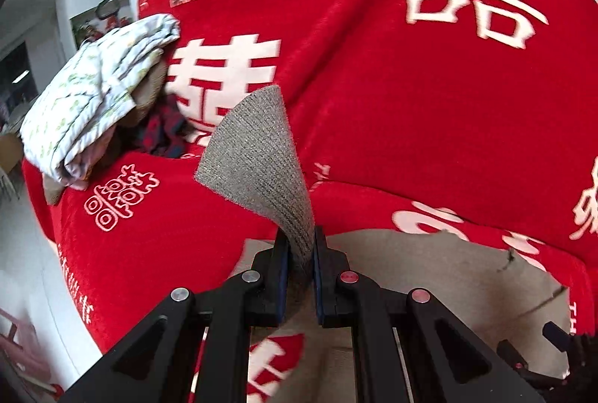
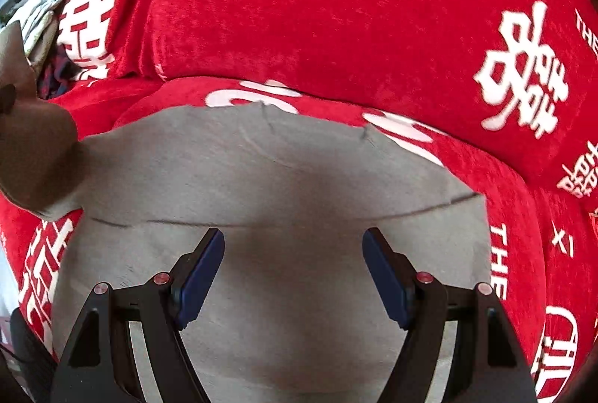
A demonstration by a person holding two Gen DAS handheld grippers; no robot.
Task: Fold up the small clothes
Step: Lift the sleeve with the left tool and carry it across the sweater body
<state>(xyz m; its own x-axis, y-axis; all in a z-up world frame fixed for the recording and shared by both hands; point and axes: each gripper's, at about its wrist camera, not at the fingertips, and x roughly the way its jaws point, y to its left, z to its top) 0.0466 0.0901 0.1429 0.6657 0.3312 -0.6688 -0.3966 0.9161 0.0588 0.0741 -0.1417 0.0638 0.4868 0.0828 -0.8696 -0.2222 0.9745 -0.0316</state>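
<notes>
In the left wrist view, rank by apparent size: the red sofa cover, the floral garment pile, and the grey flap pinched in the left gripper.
1. red sofa cover, by far.
2. floral garment pile and grey flap: look alike; the flap sits nearer the camera, so unranked.

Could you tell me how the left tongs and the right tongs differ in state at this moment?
The left tongs are shut on a corner of the grey garment, which stands up between their pads; the right tongs are open and grip nothing. The left tongs lift cloth off the red sofa cover, while the right tongs sit over the garment's flat part. Both have black arms and blue pads.
</notes>
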